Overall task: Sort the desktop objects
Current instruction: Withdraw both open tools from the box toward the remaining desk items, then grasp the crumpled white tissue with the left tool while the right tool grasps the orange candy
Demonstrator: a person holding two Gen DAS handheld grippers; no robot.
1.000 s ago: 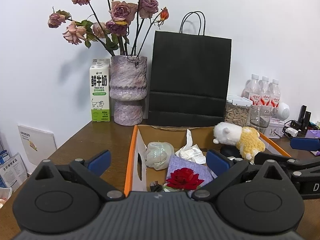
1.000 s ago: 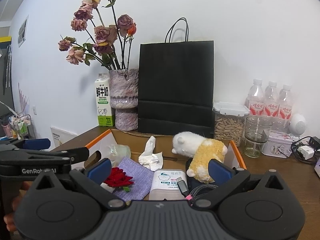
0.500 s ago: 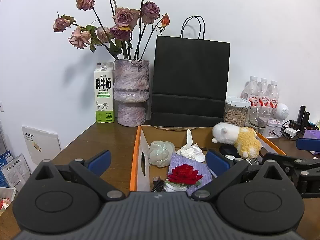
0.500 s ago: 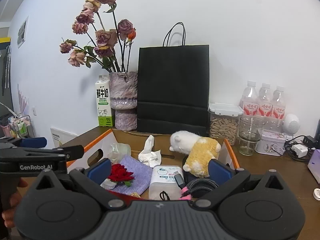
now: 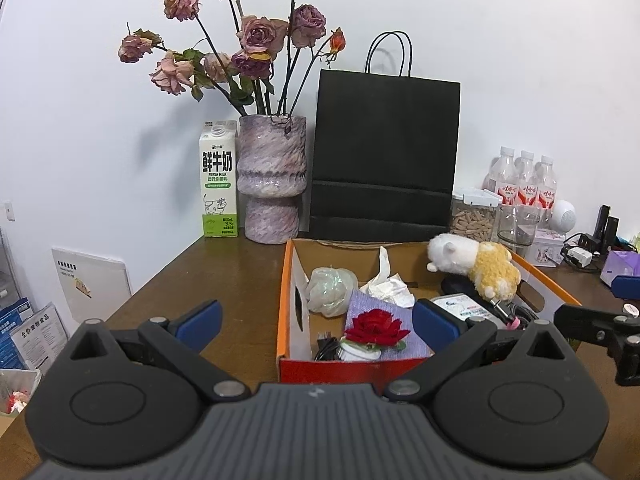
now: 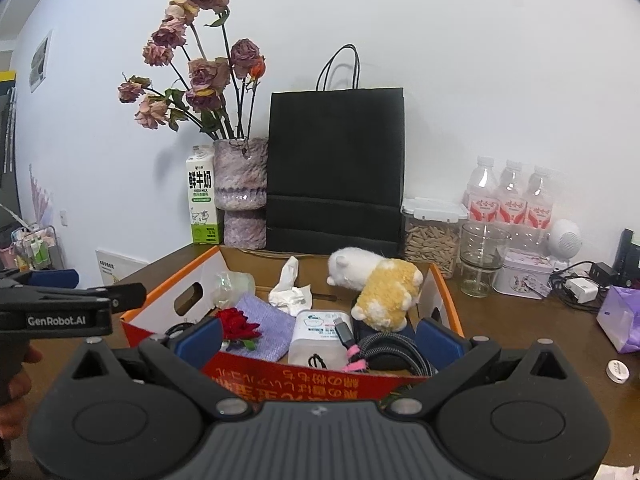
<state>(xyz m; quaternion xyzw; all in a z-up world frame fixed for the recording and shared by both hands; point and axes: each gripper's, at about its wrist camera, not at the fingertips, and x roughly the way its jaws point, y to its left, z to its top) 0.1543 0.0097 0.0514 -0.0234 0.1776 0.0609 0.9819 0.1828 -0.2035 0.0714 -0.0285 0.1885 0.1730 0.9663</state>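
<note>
An orange-edged cardboard box (image 5: 285,292) (image 6: 448,300) stands on the brown desk. In it lie a red rose (image 5: 376,326) (image 6: 236,322), a purple cloth (image 6: 268,320), a crumpled tissue (image 5: 386,286) (image 6: 290,290), a white-and-yellow plush toy (image 5: 474,266) (image 6: 378,284), a clear plastic wad (image 5: 330,290), a white tin (image 6: 318,336) and a braided cable (image 6: 380,350). My left gripper (image 5: 316,320) is open and empty in front of the box. My right gripper (image 6: 318,336) is open and empty at the box's near wall.
At the back stand a milk carton (image 5: 218,180), a vase of dried roses (image 5: 272,184), a black paper bag (image 5: 384,160), a seed jar (image 6: 432,236), a glass (image 6: 482,256), three bottles (image 6: 512,200) and a tin (image 6: 524,278). A purple pack (image 6: 622,316) lies at right.
Both grippers have pulled back and up from the box, so its near wall now shows. Both stay open and empty.
</note>
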